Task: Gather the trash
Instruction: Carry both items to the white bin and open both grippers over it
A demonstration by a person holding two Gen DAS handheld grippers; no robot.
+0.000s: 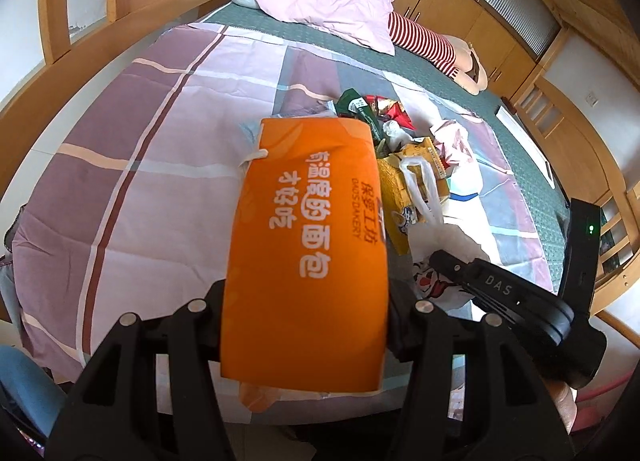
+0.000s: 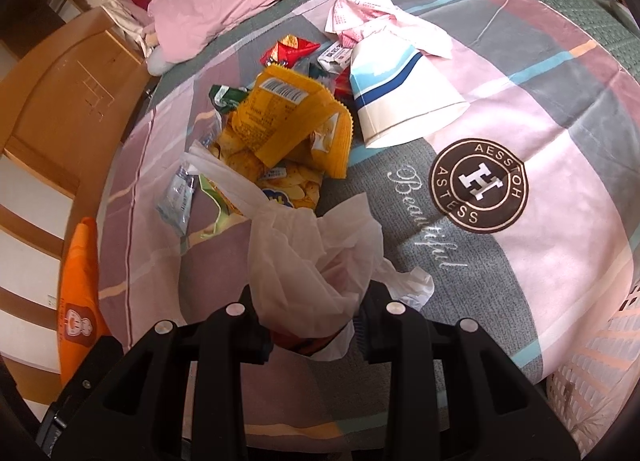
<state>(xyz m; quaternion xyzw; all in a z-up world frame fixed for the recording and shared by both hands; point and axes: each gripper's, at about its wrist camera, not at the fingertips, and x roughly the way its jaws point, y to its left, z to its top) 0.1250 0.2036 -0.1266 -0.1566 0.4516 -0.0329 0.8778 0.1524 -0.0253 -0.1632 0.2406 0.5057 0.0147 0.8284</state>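
Left gripper (image 1: 304,313): nearest the left wrist camera, clamped on the lower part of an orange bakery bag (image 1: 308,245), one finger on each side edge.
Orange bakery bag: held lifted over the bedspread, printed white characters on its face, a white cord at its upper left edge; whatever may be inside is hidden. Its edge also shows at the far left of the right wrist view (image 2: 80,285).
Right gripper (image 2: 316,321): closed on the gathered mouth of a thin white plastic bag (image 2: 316,257), with red and orange print visible low between the fingers.
White plastic bag: crumpled and bunched above the fingers; contents cannot be told.
Trash pile (image 2: 280,117): lies on the patchwork bedspread (image 2: 520,141) just beyond the white bag, apart from both bags.
Pile contents: yellow chip packets, a red wrapper, a green wrapper and a small clear blue sachet.
Paper cup (image 2: 400,93): on its side beside the pile, blue-striped, its open mouth facing the camera; its inside cannot be seen.
Pink paper (image 2: 384,21): crumpled, just behind the cup.
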